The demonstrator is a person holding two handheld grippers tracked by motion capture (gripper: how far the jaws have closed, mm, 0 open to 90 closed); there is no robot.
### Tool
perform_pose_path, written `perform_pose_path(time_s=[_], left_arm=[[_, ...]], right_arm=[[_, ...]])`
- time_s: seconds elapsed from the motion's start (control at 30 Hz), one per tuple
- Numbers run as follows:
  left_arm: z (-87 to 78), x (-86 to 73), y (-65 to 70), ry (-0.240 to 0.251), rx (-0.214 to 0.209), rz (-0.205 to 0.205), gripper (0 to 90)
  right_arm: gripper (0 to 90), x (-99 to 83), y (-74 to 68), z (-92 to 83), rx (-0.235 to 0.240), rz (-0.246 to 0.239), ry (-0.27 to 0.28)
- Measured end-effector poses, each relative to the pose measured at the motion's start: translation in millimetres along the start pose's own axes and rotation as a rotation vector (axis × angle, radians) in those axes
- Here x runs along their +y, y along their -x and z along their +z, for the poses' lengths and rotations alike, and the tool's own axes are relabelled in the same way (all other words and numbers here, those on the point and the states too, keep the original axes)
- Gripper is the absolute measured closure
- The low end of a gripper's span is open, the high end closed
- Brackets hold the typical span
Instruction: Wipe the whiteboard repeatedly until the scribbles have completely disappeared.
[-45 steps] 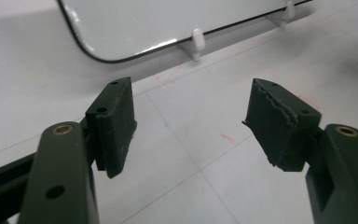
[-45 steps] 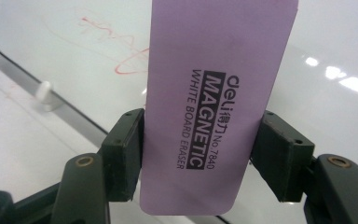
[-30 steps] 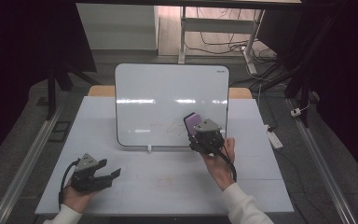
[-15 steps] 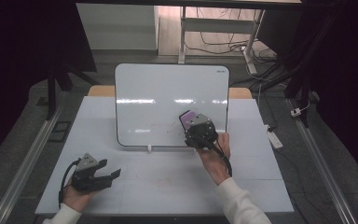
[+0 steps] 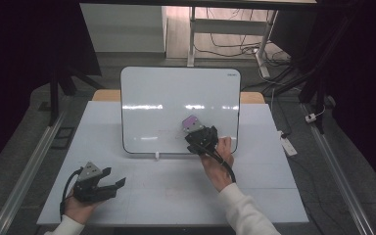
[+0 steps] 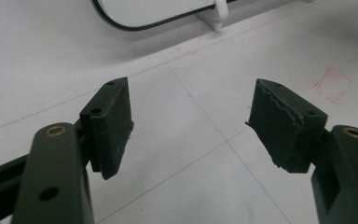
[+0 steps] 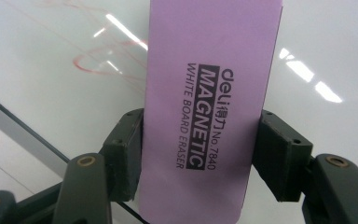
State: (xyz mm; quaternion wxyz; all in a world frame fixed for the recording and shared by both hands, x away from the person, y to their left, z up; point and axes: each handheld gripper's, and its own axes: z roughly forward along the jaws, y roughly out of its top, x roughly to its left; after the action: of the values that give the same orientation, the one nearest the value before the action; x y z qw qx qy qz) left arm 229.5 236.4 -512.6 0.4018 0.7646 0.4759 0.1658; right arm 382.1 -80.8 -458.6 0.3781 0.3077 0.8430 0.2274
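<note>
The right tool (image 7: 200, 154) pinches a purple whiteboard eraser (image 7: 209, 98) by its long sides, one pad pressed on each, with the printed face toward that tool's camera; its jaws have just been closing a little more on the eraser. In the high view the eraser (image 5: 192, 123) lies against the lower part of the whiteboard (image 5: 176, 93), at about five o'clock from the board's middle. Faint red marks (image 7: 100, 58) show on the board at ten o'clock from the eraser. The left tool (image 5: 111, 177), spread with nothing between its jaws, hovers over the desk (image 5: 176, 191) at seven o'clock from the board, well apart from it.
</note>
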Motion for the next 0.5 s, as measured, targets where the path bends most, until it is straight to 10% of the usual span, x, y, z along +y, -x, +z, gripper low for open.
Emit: perform_pose_path(time_s=[0.5], left_arm=[[1.3,1.1,-1.1,0.001,-0.01,-0.006,30.3]], right_arm=[[39.4,6.0,-35.5,3.7,-0.015,-0.167,0.007]])
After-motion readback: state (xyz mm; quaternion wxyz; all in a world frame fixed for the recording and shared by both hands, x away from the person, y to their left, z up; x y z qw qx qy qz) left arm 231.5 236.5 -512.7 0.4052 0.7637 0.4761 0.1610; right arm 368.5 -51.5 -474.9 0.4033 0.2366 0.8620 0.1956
